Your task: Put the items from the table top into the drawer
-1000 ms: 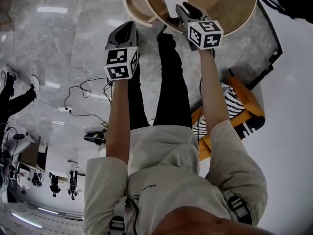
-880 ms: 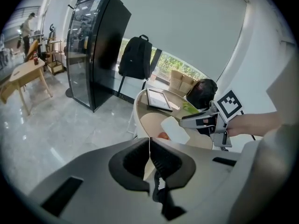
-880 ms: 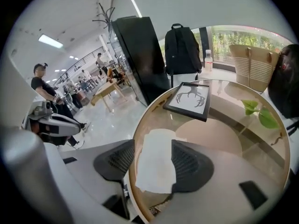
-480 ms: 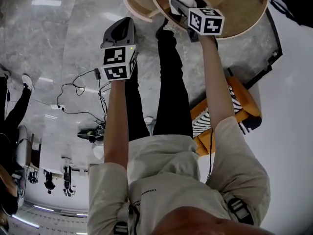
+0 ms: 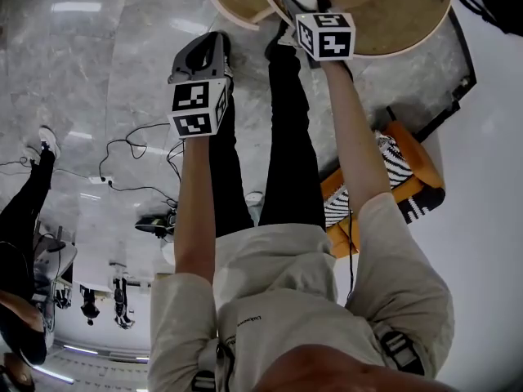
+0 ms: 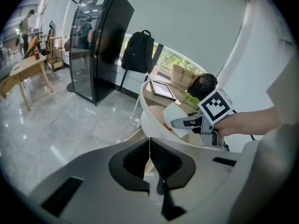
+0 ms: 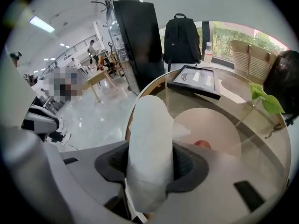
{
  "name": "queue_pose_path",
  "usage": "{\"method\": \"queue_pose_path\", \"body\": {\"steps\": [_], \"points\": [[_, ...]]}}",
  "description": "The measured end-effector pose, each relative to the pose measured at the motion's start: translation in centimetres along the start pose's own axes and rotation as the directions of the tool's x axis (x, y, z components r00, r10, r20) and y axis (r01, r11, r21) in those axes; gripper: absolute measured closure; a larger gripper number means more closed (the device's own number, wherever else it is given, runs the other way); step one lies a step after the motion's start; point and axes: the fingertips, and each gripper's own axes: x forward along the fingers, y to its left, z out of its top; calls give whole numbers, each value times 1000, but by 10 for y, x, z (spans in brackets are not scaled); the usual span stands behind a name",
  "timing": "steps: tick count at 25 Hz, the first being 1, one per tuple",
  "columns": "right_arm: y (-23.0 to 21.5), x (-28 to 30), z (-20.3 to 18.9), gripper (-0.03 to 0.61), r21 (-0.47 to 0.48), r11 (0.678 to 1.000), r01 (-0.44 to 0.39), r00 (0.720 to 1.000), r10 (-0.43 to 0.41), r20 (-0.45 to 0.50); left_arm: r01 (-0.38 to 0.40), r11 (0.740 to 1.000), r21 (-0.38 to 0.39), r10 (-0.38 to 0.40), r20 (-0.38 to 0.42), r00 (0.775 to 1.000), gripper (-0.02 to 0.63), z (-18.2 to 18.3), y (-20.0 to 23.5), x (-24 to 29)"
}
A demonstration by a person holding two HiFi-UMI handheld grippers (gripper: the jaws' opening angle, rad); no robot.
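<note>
White pack (image 7: 147, 148): soft, white, standing upright between the right gripper's pads and bulging above them; held over the near rim of the round table (image 5: 409, 43), not yet in the drawer.

Right gripper (image 7: 150, 164): closing on the pack, pads already against both its flanks; tilted steeply down toward the table edge.

Grip: best kept only firm enough to stop slipping. Judging by the bulge, easily crushed, and likely to squirm out upward under a harder squeeze.

Drawer (image 5: 225, 13): pulled out at the table's side, left of the pack in the head view and just beside it; open at the top, with bare wooden floor showing in the part that is visible.

Step in hand: probably carrying the pack across to the drawer. Worth crossing above the drawer's curved wall, then lowering well inside before easing the jaws apart, rather than dropping from height.

Left gripper (image 6: 150, 160): jaws together with nothing between them, hanging over the floor and apart from the table. Free to steady the drawer front if needed.

Risk: catching the pack's lower end on the drawer rim while coming in tilted.

Left on the table: a small red thing (image 7: 202, 144) further in, and a black frame (image 7: 195, 81) near the far edge.
</note>
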Motion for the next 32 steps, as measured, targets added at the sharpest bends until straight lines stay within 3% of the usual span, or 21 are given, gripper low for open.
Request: {"method": "queue_pose_path", "body": {"steps": [4, 8, 13, 18, 23, 27, 32], "points": [[14, -2, -3, 356, 19, 1000, -8, 1000, 8, 5, -4, 1000, 3, 4, 7, 1000, 592, -1, 11, -3], [47, -2, -8, 357, -28, 999, -44, 999, 44, -3, -8, 1000, 4, 8, 5, 1000, 592, -7, 22, -7], [100, -6, -4, 359, -30, 983, -183, 982, 184, 36, 9, 1000, 2, -9, -9, 1000, 592, -16, 26, -8], [144, 9, -9, 359, -86, 968, -236, 971, 239, 21, 14, 1000, 11, -14, -35, 999, 592, -25, 46, -6], [147, 25, -30, 359, -85, 969, -233, 972, 232, -24, 10, 1000, 16, -9, -33, 999, 592, -22, 50, -4], [141, 47, -54, 357, -144, 967, -211, 976, 199, -94, 11, 1000, 25, -10, -54, 998, 592, -31, 54, 5], [126, 68, -63, 357, -125, 981, -150, 986, 139, -88, 14, 1000, -9, -15, -62, 998, 592, -40, 55, 16]]}}
